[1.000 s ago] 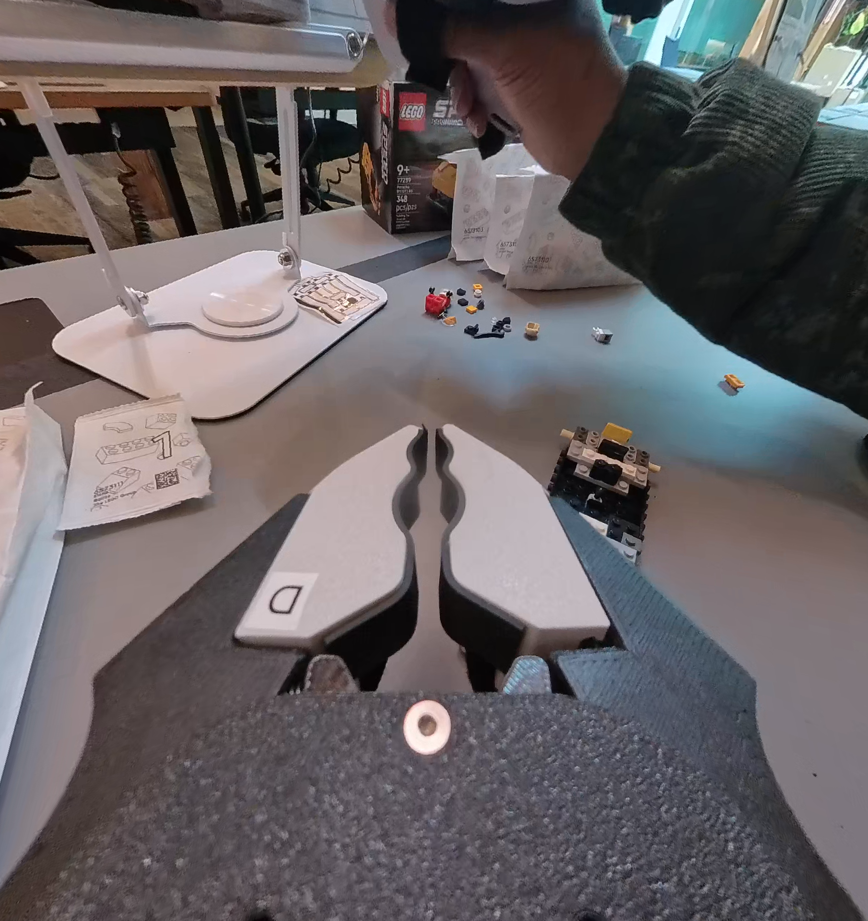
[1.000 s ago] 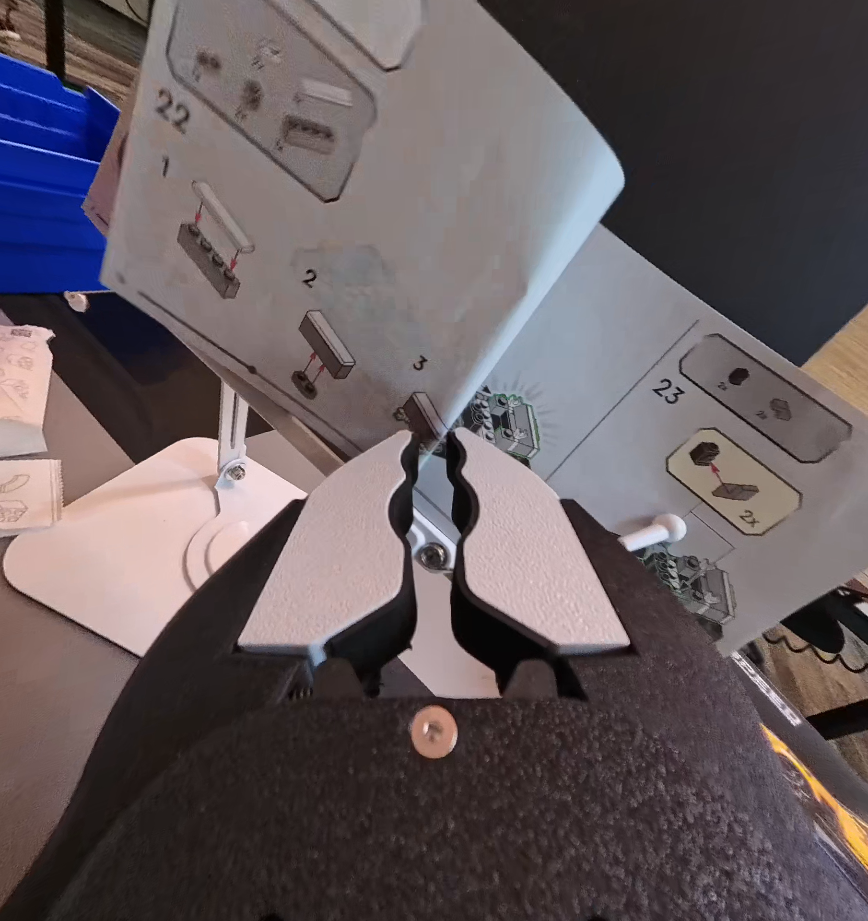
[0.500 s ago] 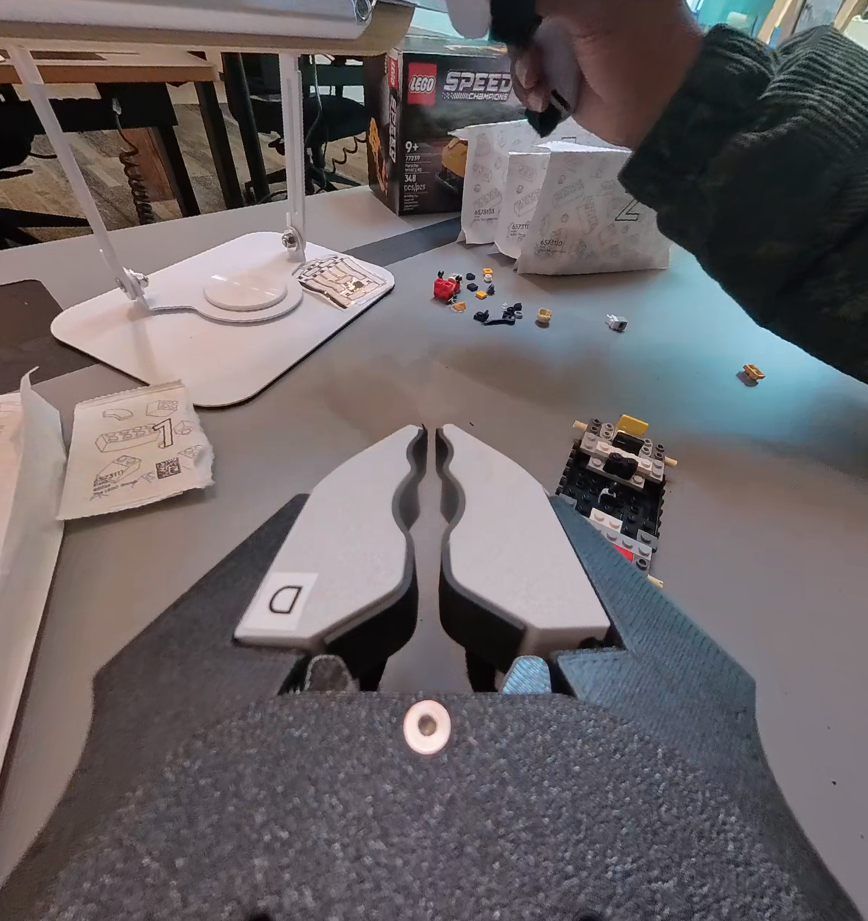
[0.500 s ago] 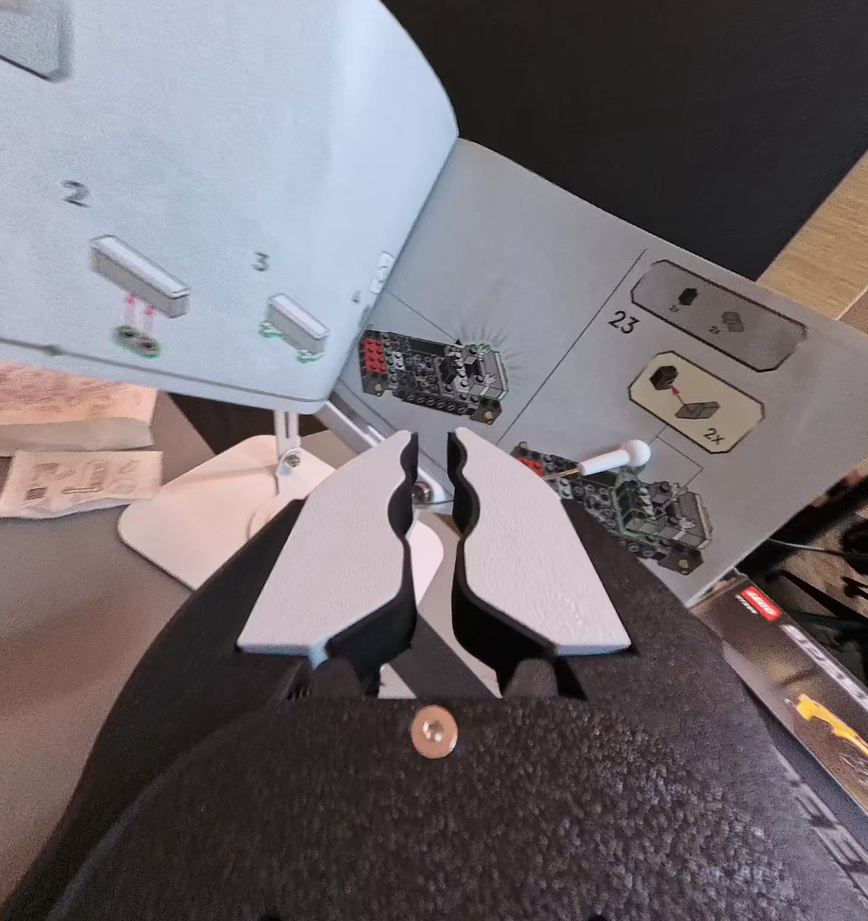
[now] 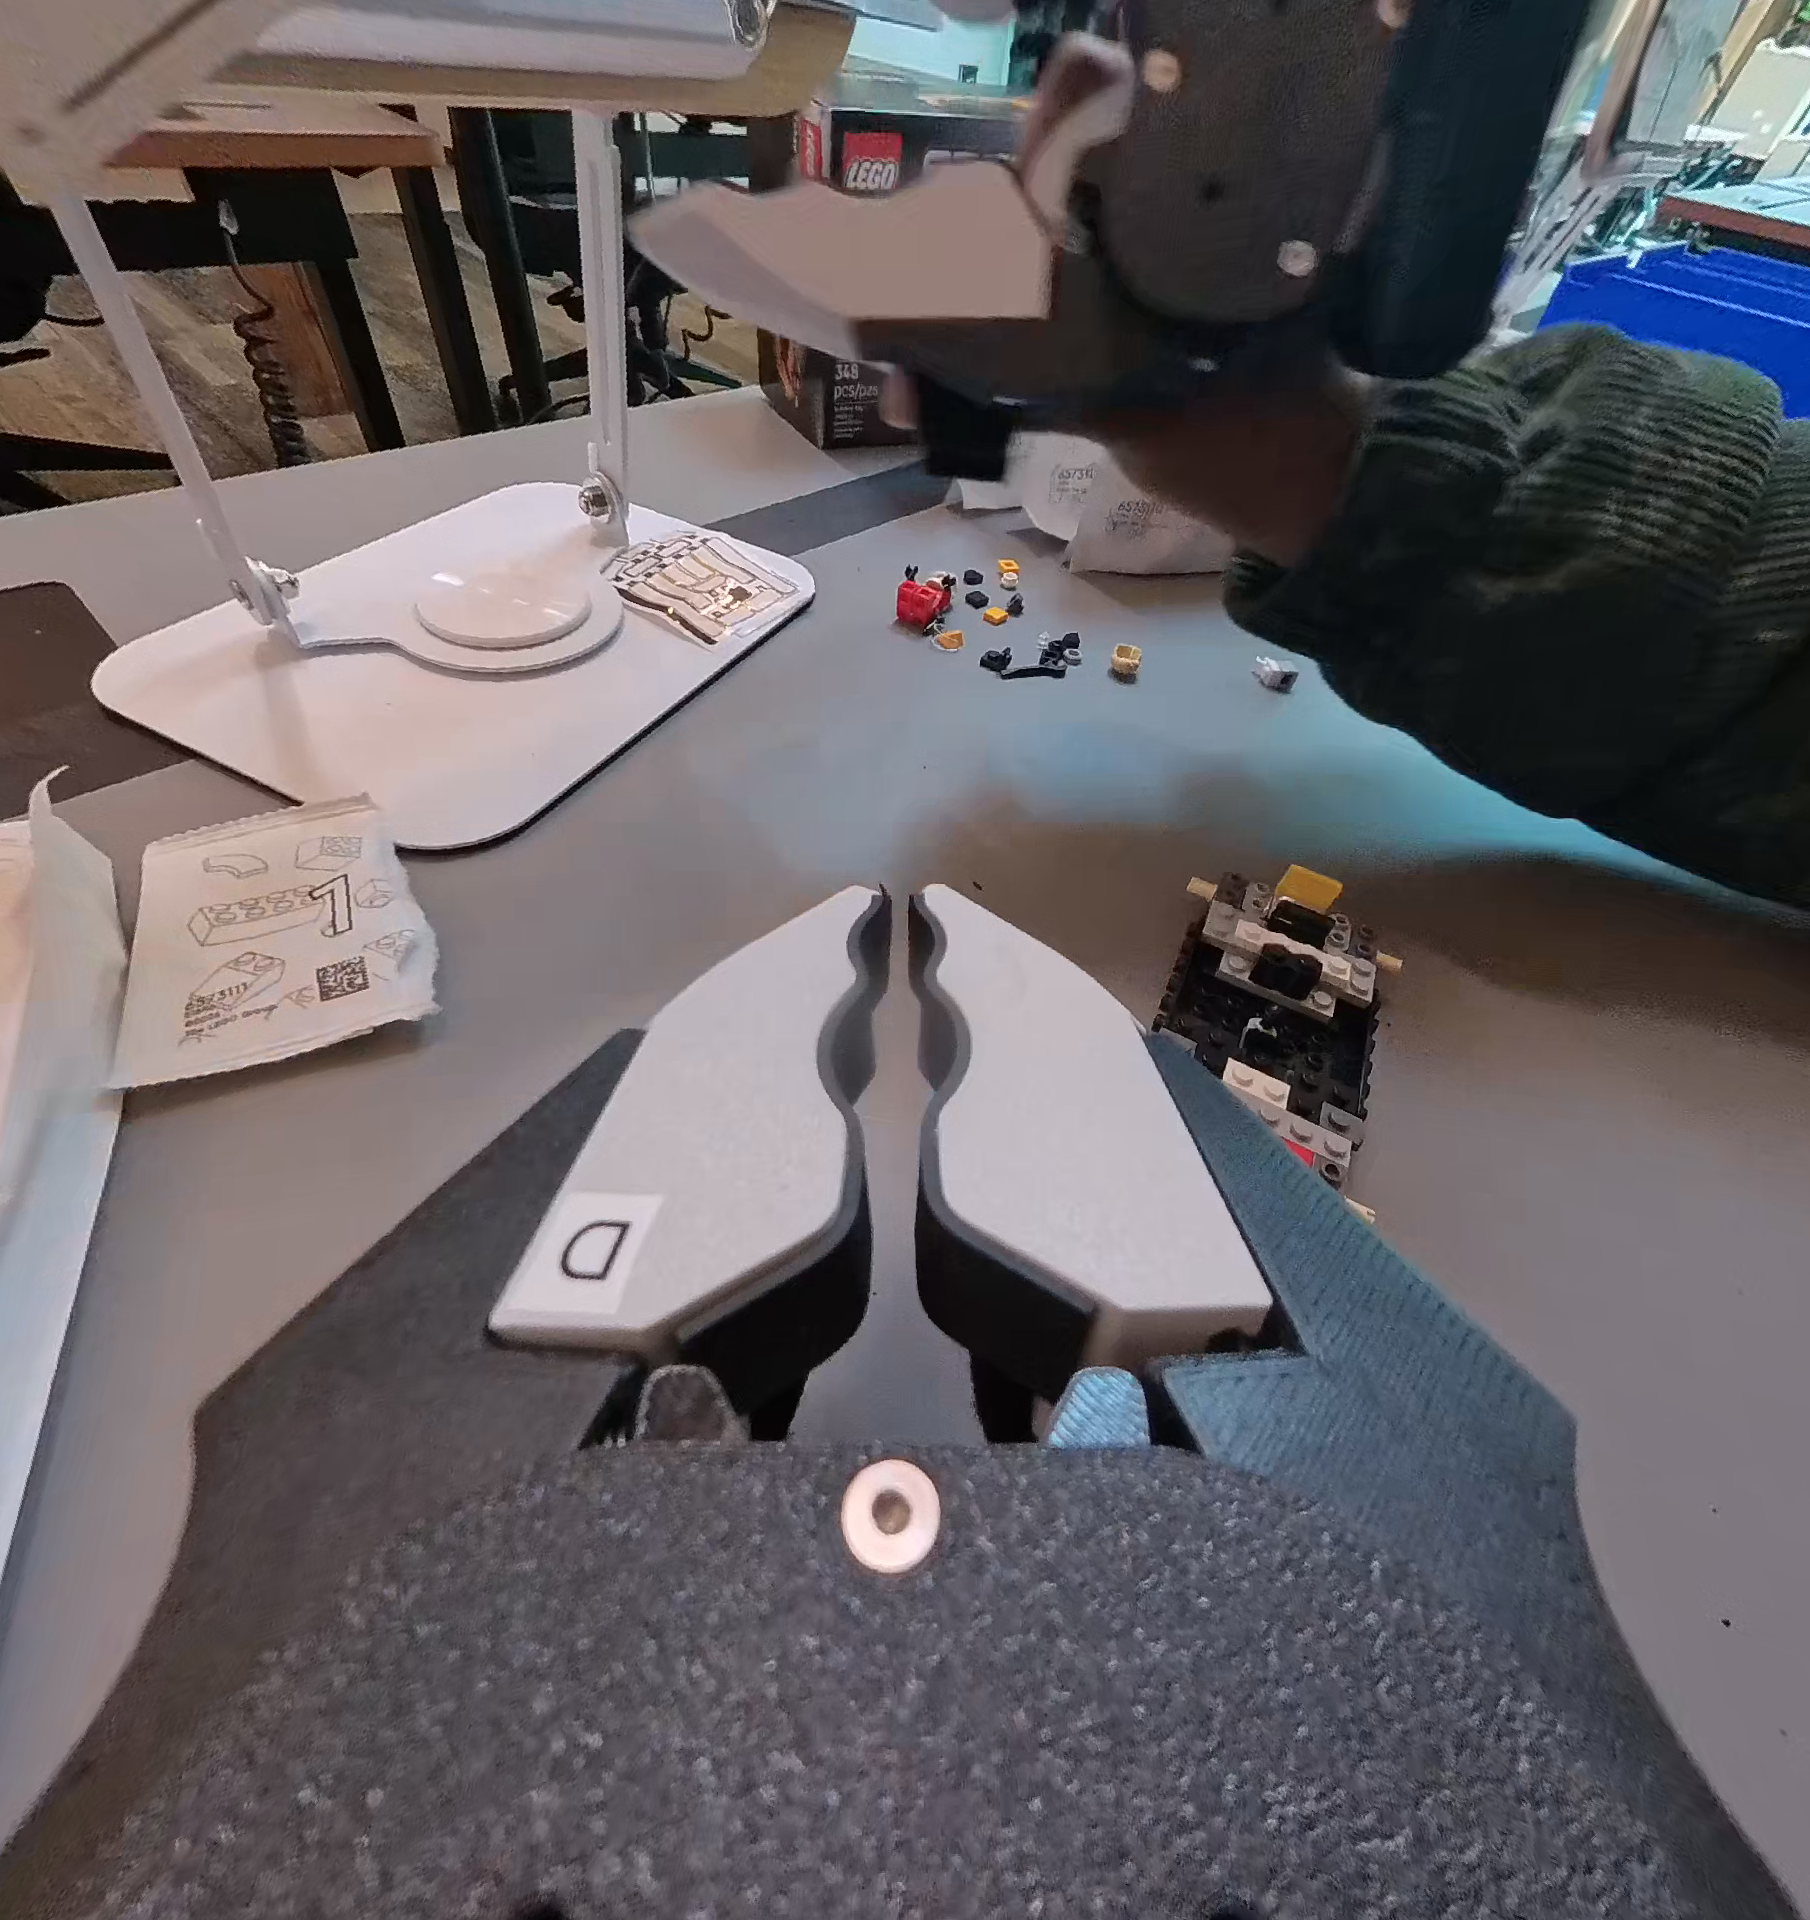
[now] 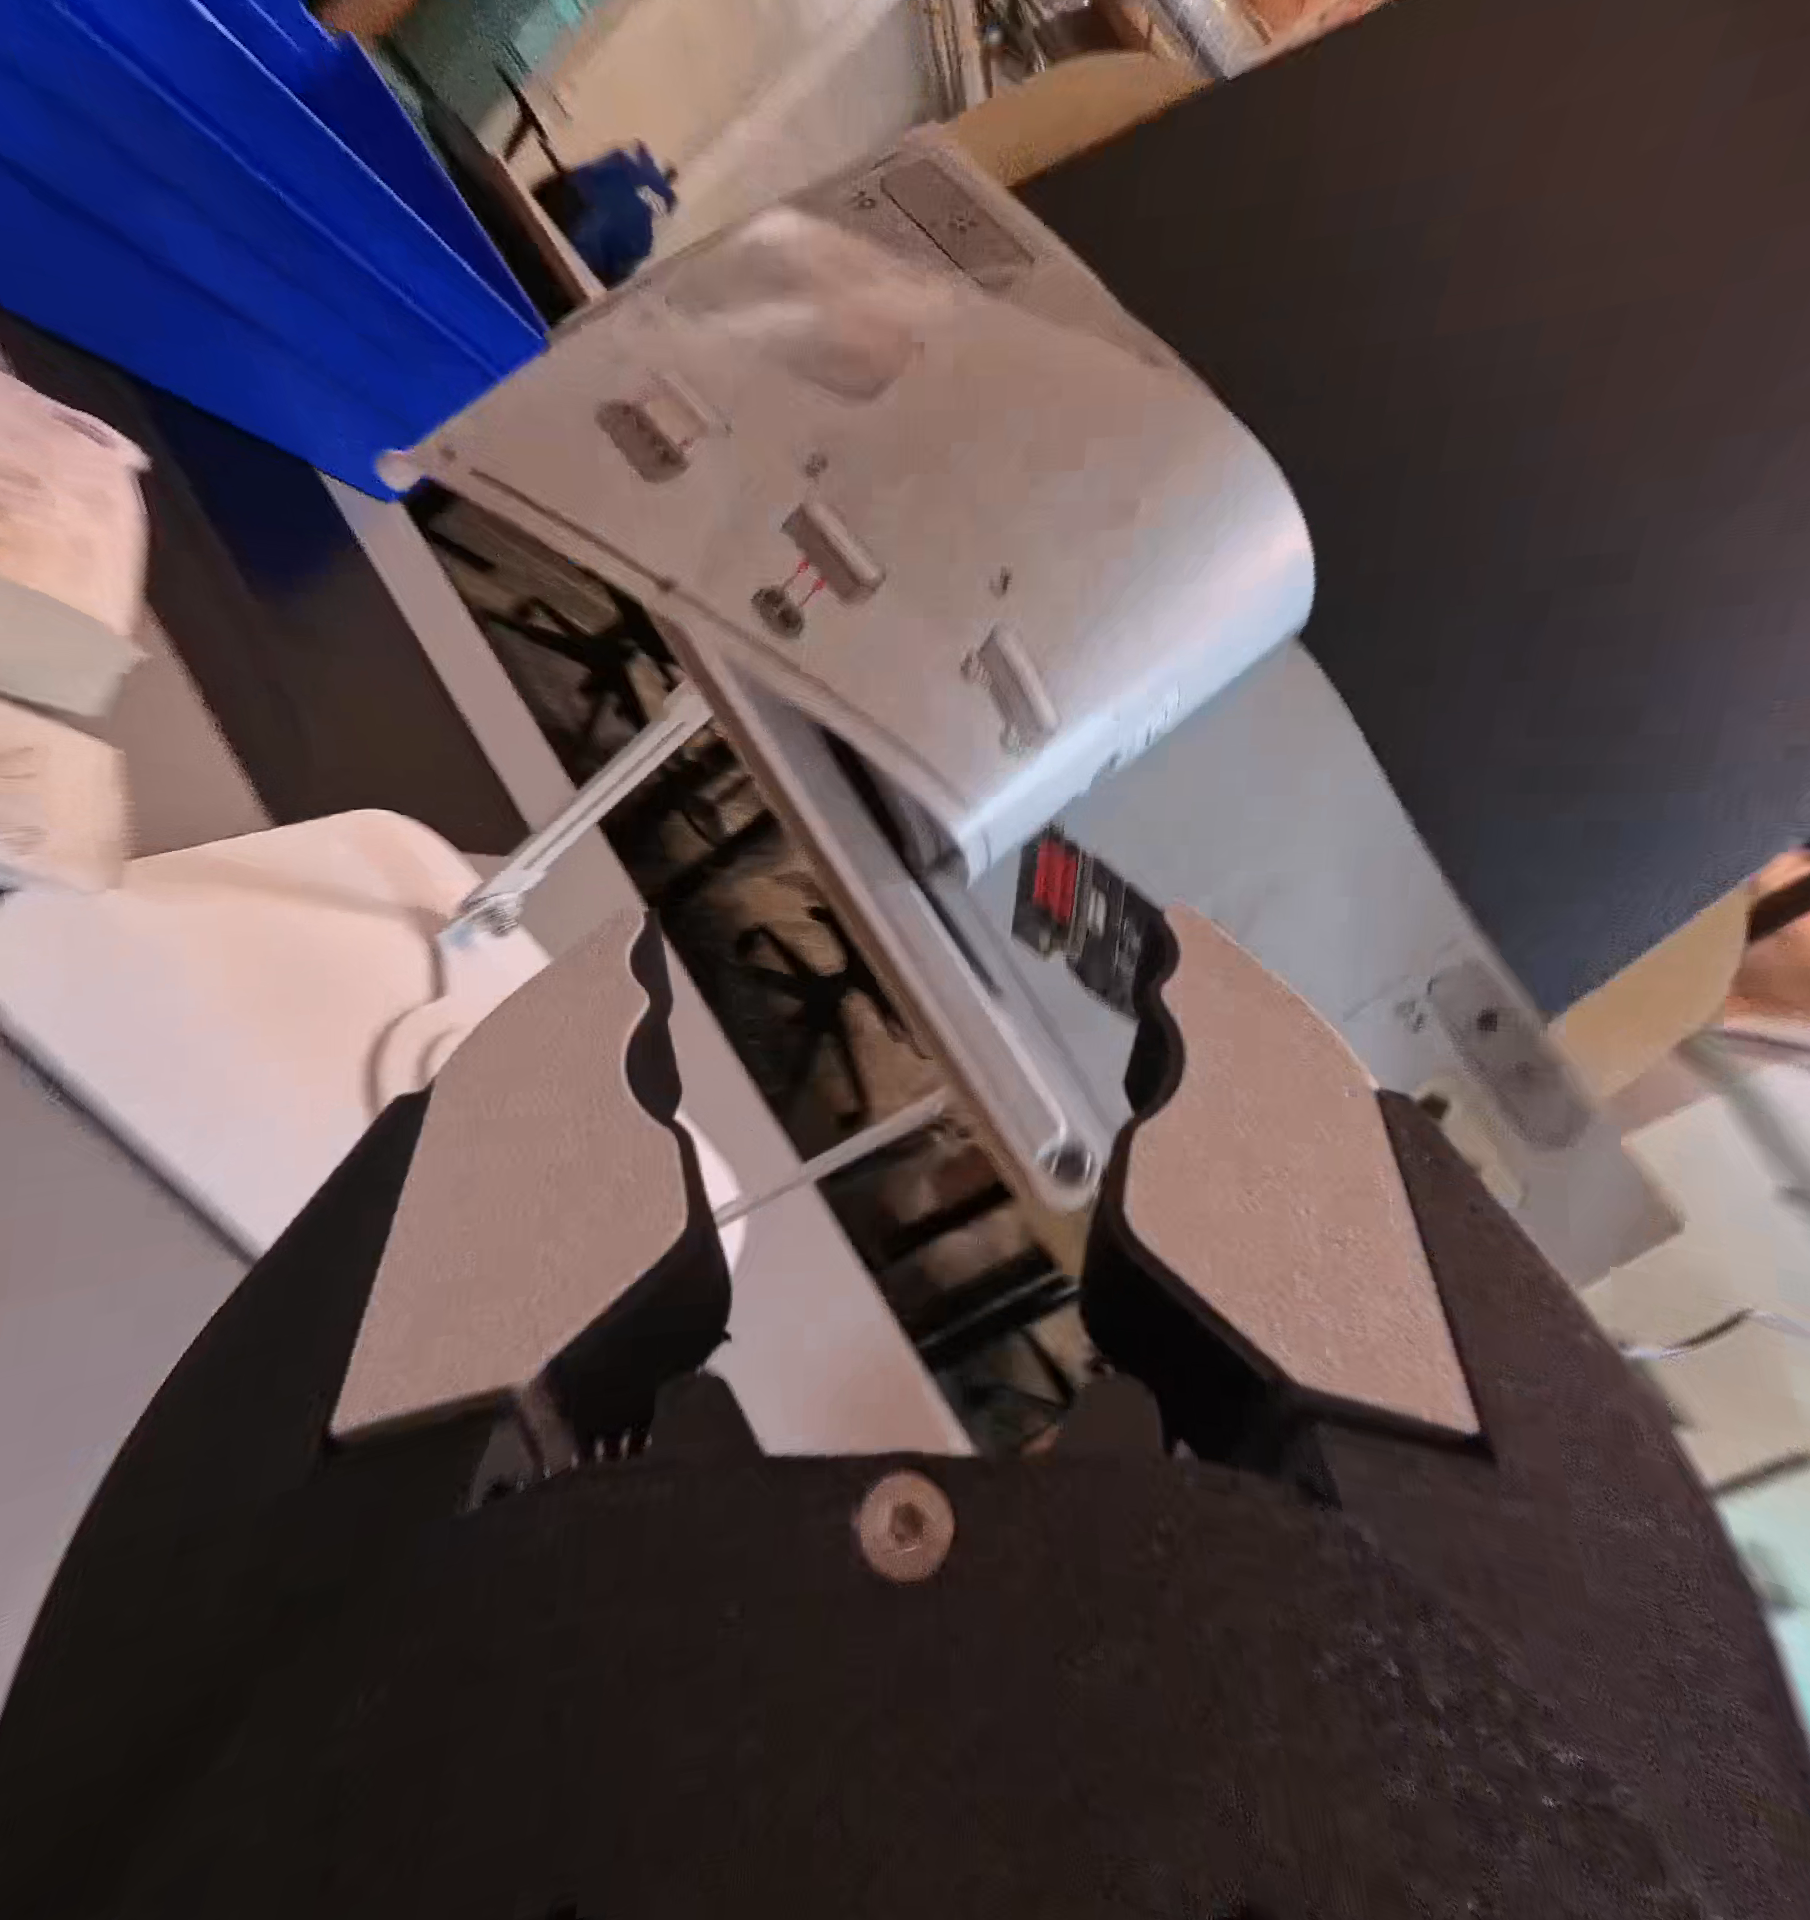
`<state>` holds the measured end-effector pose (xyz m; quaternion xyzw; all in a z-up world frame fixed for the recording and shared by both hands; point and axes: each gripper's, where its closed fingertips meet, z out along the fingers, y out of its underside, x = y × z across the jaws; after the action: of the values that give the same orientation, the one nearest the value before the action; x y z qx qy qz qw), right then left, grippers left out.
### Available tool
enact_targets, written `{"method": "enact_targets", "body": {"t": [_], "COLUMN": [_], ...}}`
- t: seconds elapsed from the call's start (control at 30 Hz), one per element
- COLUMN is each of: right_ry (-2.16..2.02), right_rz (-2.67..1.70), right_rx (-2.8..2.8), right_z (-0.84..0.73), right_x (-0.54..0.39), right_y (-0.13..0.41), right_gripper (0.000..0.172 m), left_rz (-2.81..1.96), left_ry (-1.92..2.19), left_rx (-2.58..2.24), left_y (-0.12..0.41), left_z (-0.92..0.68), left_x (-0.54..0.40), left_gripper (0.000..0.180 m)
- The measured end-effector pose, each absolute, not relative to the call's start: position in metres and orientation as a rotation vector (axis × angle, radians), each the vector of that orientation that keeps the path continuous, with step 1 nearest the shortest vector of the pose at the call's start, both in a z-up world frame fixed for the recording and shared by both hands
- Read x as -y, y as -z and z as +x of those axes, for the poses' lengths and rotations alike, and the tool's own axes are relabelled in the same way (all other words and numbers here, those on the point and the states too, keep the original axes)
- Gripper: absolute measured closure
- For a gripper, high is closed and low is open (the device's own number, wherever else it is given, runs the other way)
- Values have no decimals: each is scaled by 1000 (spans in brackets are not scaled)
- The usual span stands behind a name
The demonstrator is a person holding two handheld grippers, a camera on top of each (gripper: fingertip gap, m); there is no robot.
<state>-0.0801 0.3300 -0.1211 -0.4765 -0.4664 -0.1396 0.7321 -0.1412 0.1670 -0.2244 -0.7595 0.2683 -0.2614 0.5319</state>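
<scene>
Grey-padded left gripper (image 5: 899,904): low over the grey table (image 5: 776,748), centre of the left wrist view, fingertips drawn together with only a sliver between them, nothing in the grasp. Nearest item, just to its right in the frame: a partly built brick model (image 5: 1280,1023), black base with grey plates and a yellow piece on top, resting on the table, not touched.

Left of the gripper: a torn white paper bag (image 5: 267,951) printed with line drawings of bricks, lying flat; a larger white paper sheet (image 5: 7,1039) at the left edge.

Upper centre: a scatter of small loose pieces (image 5: 994,623), red, black, yellow and grey. Upper left: white stand base (image 5: 381,717) with thin white legs rising to a tray out of the top of the frame; a sticker sheet (image 5: 698,582) lies on its right corner. Behind, a dark cardboard box (image 5: 849,312) and white bags.

Right gripper (image 6: 906,940): blurred, held up off the table, fingers spread wide apart and bare. Seen in the upper right of the left wrist view (image 5: 880,260), gripped by a hand in a dark green knitted sleeve (image 5: 1566,582). Between and beyond its fingertips: the stand's metal ledge (image 6: 911,935) and an open instruction booklet (image 6: 942,520), one page curling upward; no contact visible. Blue bins (image 6: 153,208) upper left.
</scene>
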Motion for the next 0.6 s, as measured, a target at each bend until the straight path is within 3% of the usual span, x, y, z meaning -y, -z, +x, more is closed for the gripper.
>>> {"method": "enact_targets", "body": {"t": [0.3, 0.6], "right_ry": [412, 185], "right_rz": [-1009, -1163], "right_rx": [973, 736], "right_z": [-117, -53], "right_x": [-366, -364], "right_y": [81, 73], "right_gripper": [110, 117], "left_rz": [-1798, -1792], "left_ry": [619, 626], "left_rx": [-619, -645], "left_y": [220, 220], "left_z": [-148, -142], "left_x": [-165, -166], "left_gripper": [177, 177]}}
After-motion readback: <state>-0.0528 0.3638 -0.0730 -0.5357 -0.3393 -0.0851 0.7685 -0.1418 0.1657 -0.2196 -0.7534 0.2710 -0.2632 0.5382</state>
